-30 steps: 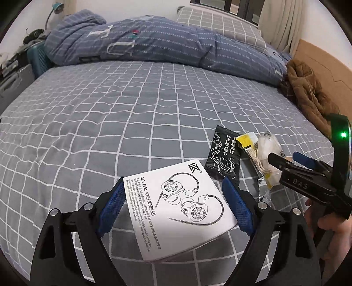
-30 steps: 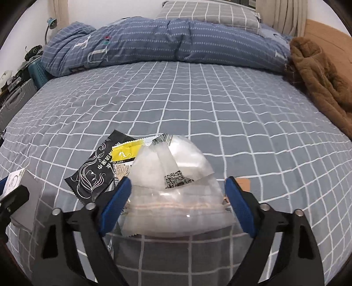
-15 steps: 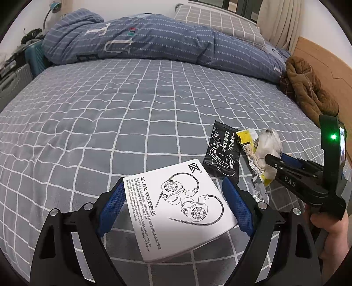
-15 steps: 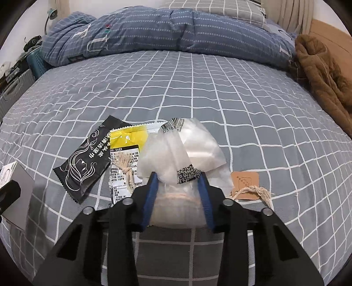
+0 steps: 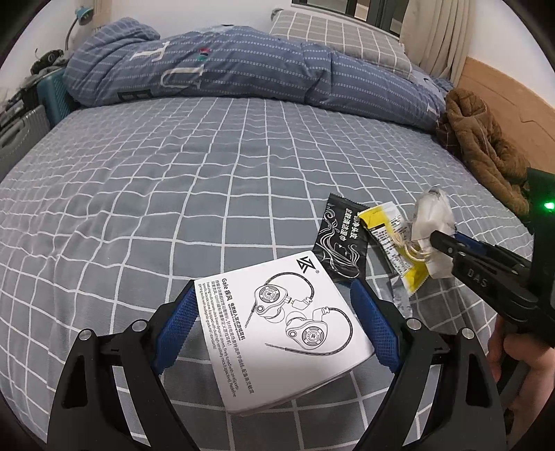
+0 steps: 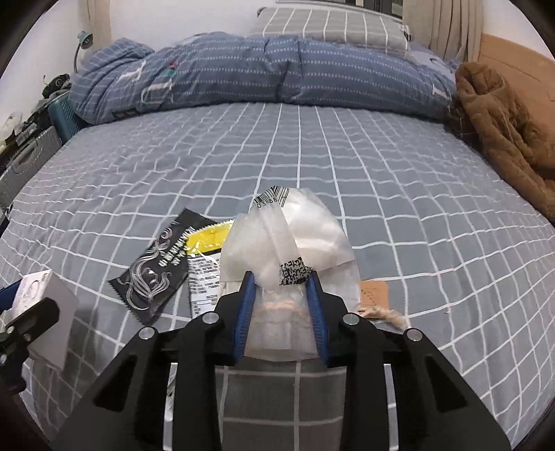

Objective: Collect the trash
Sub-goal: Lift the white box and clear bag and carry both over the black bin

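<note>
Bed, grey sheet with white grid, fills both views.

Left gripper: lower centre of the left wrist view, jaws wide apart. White earphone leaflet sits between the blue pads, both side edges at or against them; whether it is pinched I cannot tell.

Right gripper: lower centre of the right wrist view, jaws closing, pads pressed on a crumpled clear plastic bag that bulges above the fingertips.

Left of the bag in that view, flat on the sheet: black sachet and, partly under the bag, a yellow-and-white wrapper.

Right of the bag: brown tag with frayed string.

Upper frame: rolled blue duvet, checked pillow.

Right edge: brown fleece garment.
</note>
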